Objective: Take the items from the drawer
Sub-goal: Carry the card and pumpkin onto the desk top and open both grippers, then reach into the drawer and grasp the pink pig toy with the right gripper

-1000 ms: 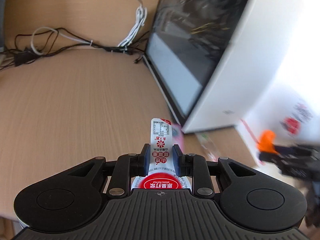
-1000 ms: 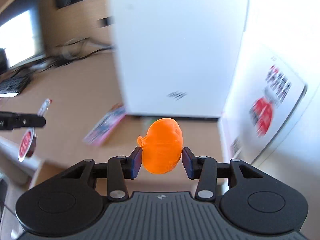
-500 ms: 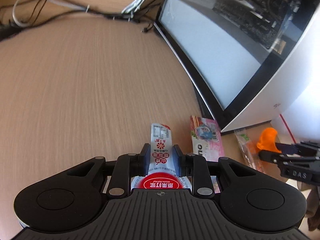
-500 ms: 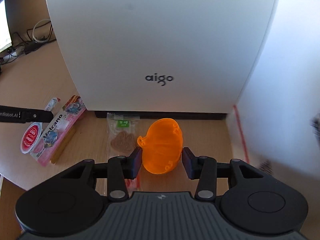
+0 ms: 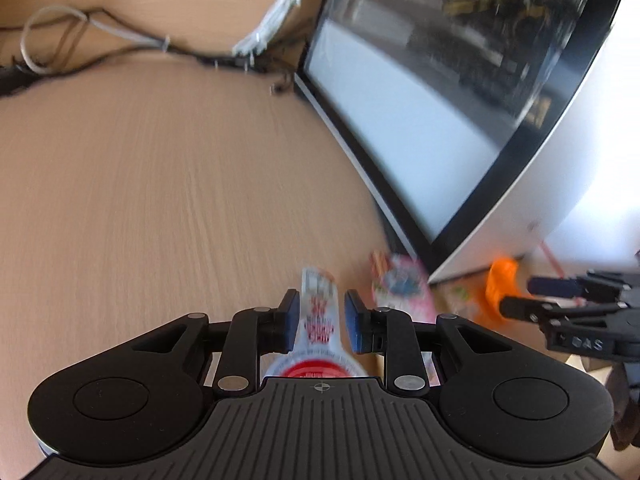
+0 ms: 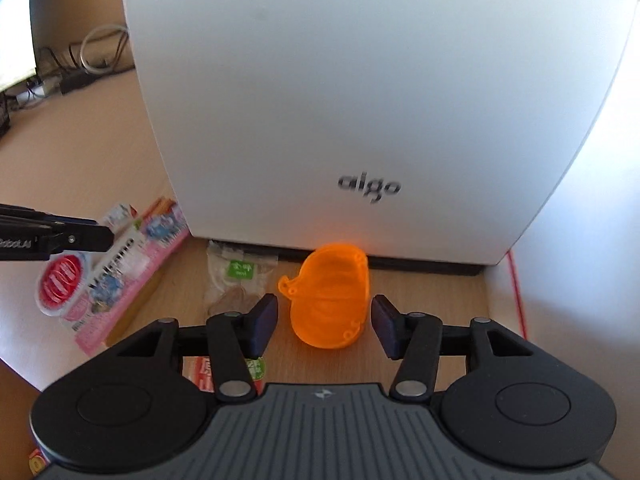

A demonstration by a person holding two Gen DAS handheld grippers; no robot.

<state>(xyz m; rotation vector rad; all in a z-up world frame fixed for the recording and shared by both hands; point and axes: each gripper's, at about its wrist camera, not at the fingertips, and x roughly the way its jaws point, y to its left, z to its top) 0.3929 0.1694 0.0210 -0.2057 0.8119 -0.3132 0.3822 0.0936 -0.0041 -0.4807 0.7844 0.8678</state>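
Since half a second ago, both jaws have spread: the right gripper [image 6: 324, 326] has released the orange toy [image 6: 328, 296] at lower centre onto the worktop [image 6: 420, 292]; the left gripper [image 5: 322, 316] has freed the red-lidded cup [image 5: 318, 336].

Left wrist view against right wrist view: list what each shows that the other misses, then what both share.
Only the left wrist view shows the computer case's dark glass side panel and the white cable bundle. Only the right wrist view shows the aigo logo on the case's white front and the clear snack packet. Both show the orange plastic piece, loose between the right gripper and its open jaws, the red-and-white pouch between the left gripper jaws, the pink snack box, and the wooden desk.
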